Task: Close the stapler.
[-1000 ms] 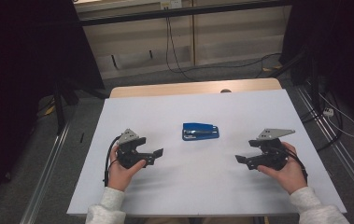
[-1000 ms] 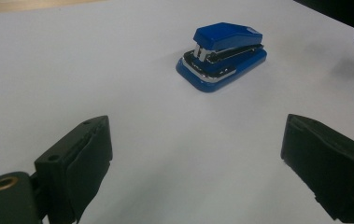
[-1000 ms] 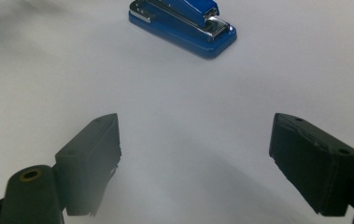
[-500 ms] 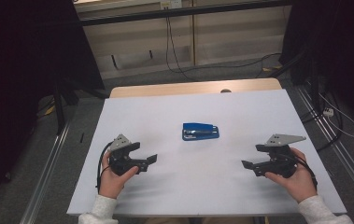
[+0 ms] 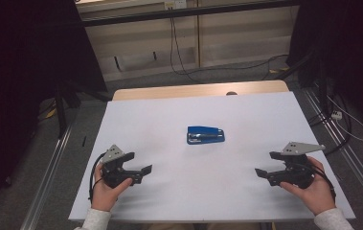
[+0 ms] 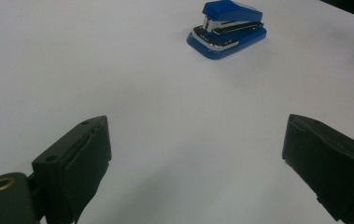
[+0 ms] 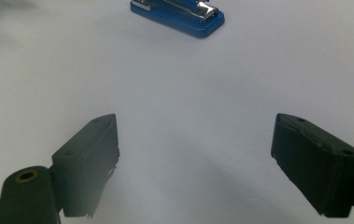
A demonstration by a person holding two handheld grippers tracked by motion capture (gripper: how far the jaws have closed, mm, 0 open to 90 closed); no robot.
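At the near edge of the white table (image 5: pixel 179 115), a person's 2 hands each hold a gripper low over the surface. The left gripper (image 5: pixel 141 168) sits at the near left, its jaws spread wide with nothing between them. The right gripper (image 5: pixel 264 171) sits at the near right, jaws likewise wide apart and empty. Both point inward. Farther out, near the table's middle, a blue stapler (image 5: pixel 205 135) lies flat, well apart from both grippers. Beyond the table, cables (image 5: pixel 227 67) trail across the floor.
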